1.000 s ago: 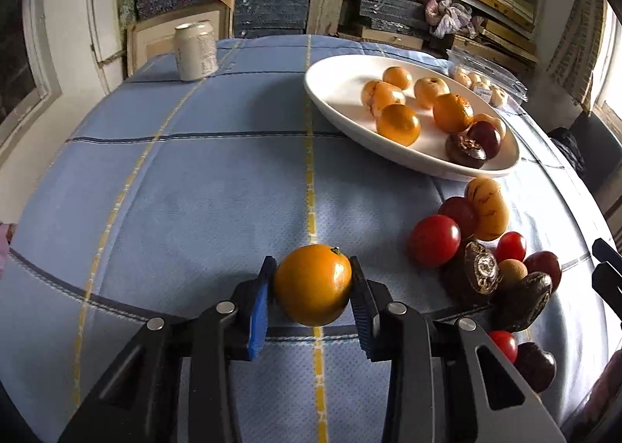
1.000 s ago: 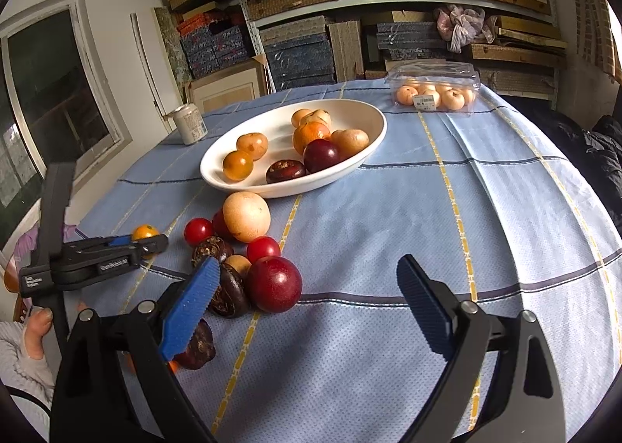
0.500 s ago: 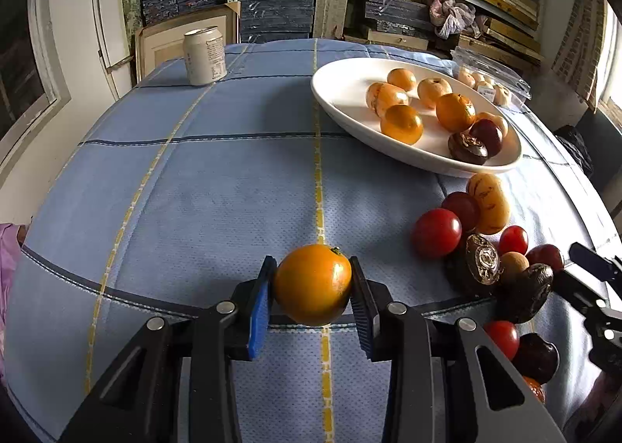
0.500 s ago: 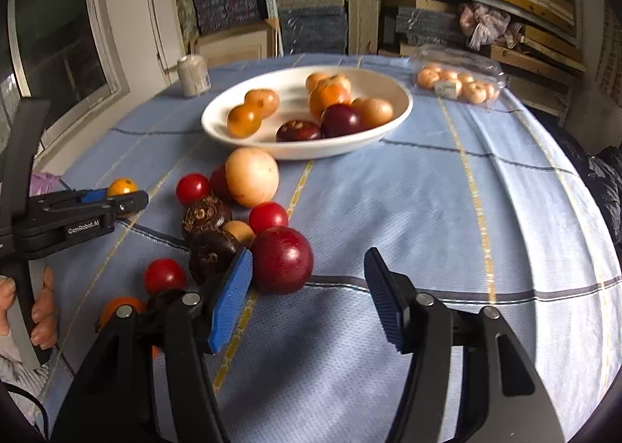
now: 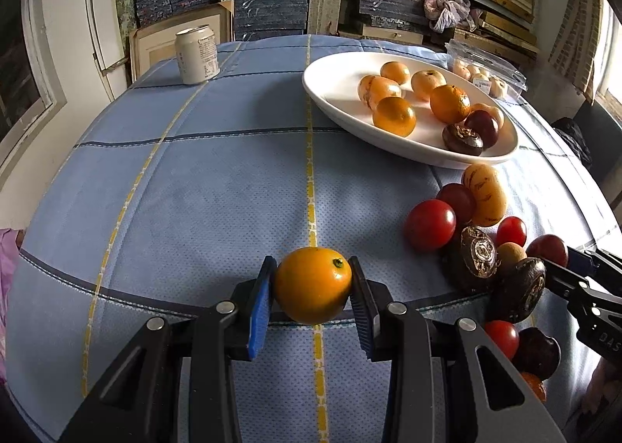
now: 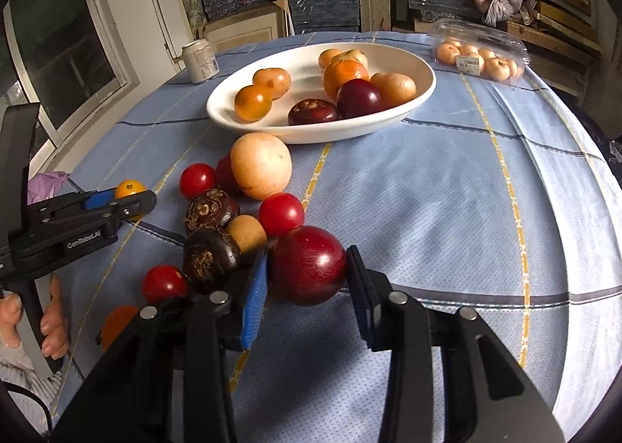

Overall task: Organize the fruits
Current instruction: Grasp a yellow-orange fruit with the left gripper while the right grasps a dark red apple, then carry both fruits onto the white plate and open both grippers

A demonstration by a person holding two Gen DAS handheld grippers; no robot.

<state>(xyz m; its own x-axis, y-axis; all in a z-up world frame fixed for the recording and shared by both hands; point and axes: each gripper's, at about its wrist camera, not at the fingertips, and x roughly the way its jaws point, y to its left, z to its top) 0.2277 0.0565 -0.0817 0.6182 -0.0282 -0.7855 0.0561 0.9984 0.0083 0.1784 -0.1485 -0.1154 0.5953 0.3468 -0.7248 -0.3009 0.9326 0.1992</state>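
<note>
My left gripper (image 5: 313,289) is shut on a small orange (image 5: 313,284) and holds it just above the blue tablecloth; it also shows in the right wrist view (image 6: 130,188). My right gripper (image 6: 307,274) has its blue pads against both sides of a dark red plum (image 6: 308,265) that rests on the cloth at the edge of a pile of loose fruit (image 6: 217,217). The white oval bowl (image 6: 421,91) farther back holds several oranges, a plum and a dark water chestnut. The bowl also shows in the left wrist view (image 5: 330,89).
A drink can (image 5: 196,55) stands at the far left of the table. A clear plastic box of small fruit (image 6: 478,56) sits behind the bowl on the right. Shelves of stacked boards fill the back wall. A window is on the left.
My right gripper has moved forward and down onto the fruit pile and closed its jaws from wide open around the red plum. My left gripper still holds the orange and has lifted slightly toward the bowl.
</note>
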